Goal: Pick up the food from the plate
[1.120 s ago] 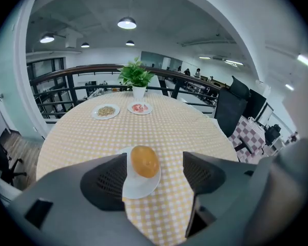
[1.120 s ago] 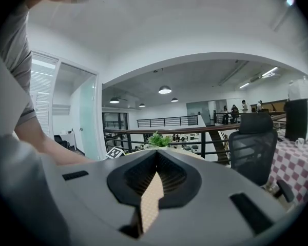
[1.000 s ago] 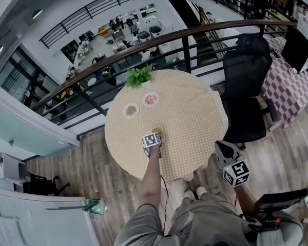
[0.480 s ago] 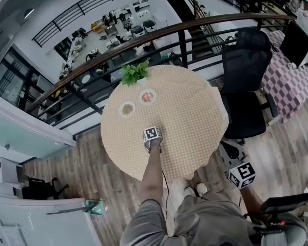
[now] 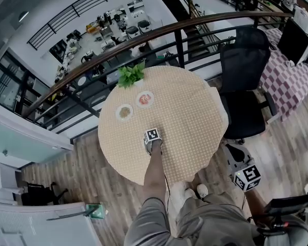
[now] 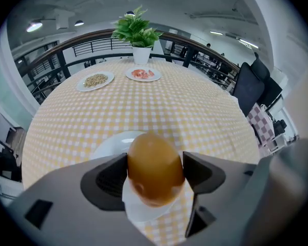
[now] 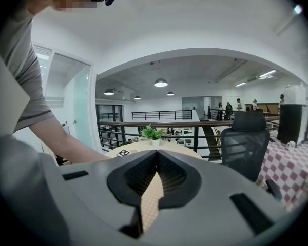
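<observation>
Grey and nearest of all, the right tongs point(image 7: 156, 163) hang off the near right edge of the bench point(image 6: 143, 104), well apart from anything on it. Their jaws are pressed together with only a thin slit between them, and nothing is in it.

Farther in, at the near middle of the bench, the left tongs point(image 6: 155, 176) are clamped on the food point(image 6: 153, 158), a smooth golden-brown, egg-shaped piece. Its long axis runs near to far, along the jaws, so the pads bear on its narrow sides from left and right. The white plate point(image 6: 110, 143) lies straight beneath it on the yellow checked cloth. Whether the food has cleared the plate cannot be told from these views.

The left tongs are plainly the ones to finish the job, and the move looks like a straight lift upward. With so round and glossy a piece, it might slip forward out of the pads if the grip eases.

Far left stand a plate of grains point(image 6: 95, 80) and a plate of pink food point(image 6: 143, 74), with a potted plant point(image 6: 137, 32) just beyond them.
</observation>
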